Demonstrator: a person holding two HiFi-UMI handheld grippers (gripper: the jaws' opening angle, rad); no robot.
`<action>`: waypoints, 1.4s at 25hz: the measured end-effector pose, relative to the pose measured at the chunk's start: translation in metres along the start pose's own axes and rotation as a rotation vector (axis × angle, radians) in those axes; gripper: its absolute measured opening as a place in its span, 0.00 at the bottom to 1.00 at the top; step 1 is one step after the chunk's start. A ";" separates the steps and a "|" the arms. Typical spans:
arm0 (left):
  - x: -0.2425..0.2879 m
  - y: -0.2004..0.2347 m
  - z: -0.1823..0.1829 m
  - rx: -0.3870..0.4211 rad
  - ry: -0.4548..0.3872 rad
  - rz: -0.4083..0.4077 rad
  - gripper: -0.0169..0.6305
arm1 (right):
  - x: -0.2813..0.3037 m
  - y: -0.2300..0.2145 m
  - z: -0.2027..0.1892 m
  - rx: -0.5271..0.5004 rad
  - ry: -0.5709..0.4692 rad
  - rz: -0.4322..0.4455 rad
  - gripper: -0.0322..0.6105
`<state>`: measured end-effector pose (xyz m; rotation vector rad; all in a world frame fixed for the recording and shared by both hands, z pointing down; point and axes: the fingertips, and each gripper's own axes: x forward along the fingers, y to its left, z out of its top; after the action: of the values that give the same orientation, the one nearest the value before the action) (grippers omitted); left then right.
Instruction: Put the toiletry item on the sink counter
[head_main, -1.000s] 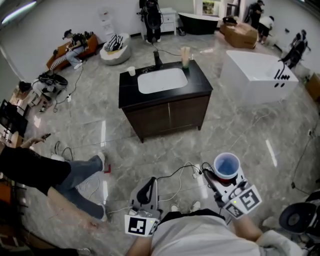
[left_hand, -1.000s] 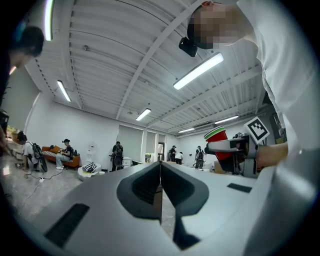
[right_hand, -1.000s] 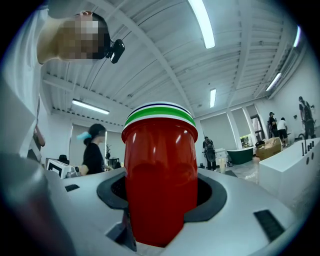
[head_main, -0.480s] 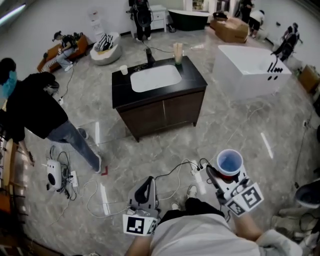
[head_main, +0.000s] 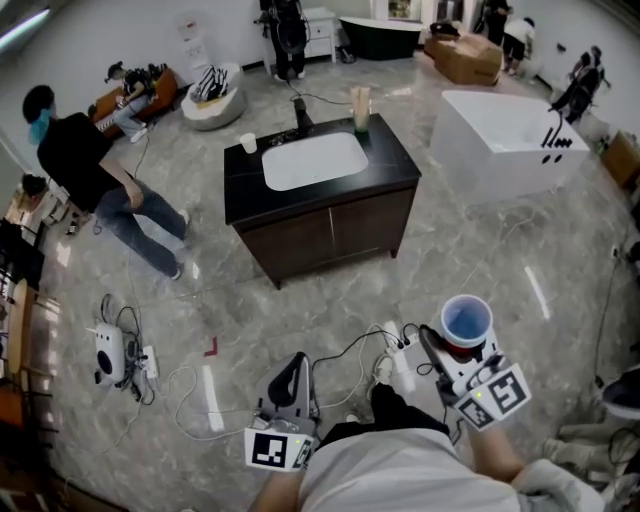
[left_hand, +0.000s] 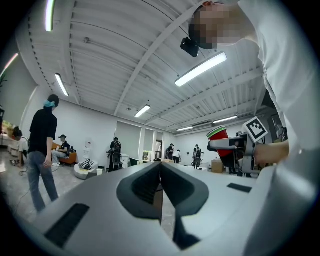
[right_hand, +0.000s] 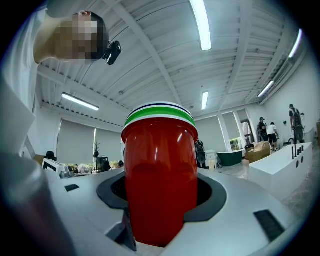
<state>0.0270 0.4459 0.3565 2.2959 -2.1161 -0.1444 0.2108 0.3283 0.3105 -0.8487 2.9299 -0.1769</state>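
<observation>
A red cup (right_hand: 160, 175) with a green and white rim and a blue inside (head_main: 466, 320) stands upright between the jaws of my right gripper (head_main: 452, 345), which is shut on it. It also shows in the left gripper view as the red cup (left_hand: 220, 136) held off to the right. My left gripper (head_main: 291, 382) is shut with nothing in it, its jaws meeting at the tip (left_hand: 160, 172). Both grippers are held level close to my body. The dark sink counter (head_main: 390, 165) with a white basin (head_main: 314, 160) stands well ahead across the floor.
On the counter stand a small white cup (head_main: 248, 143), a dark tap (head_main: 301, 118) and a tall holder (head_main: 360, 108). A white bathtub (head_main: 505, 140) is at the right. A person in black (head_main: 90, 170) walks at the left. Cables and a power strip (head_main: 400, 370) lie on the floor by my feet.
The counter has come slightly closer and shifted in the head view. The person in black has walked away to the upper left. Both grippers keep their hold and pose.
</observation>
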 end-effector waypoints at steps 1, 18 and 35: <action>0.007 0.002 -0.001 0.004 0.000 0.000 0.03 | 0.006 -0.005 0.000 0.000 -0.001 0.003 0.47; 0.177 0.024 0.012 0.052 0.023 -0.017 0.04 | 0.097 -0.142 0.003 0.042 0.030 -0.011 0.47; 0.257 0.045 0.008 0.086 0.039 0.056 0.04 | 0.178 -0.206 0.002 0.079 -0.005 0.077 0.47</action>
<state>0.0016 0.1868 0.3372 2.2615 -2.2072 -0.0081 0.1696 0.0599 0.3273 -0.7237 2.9225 -0.2829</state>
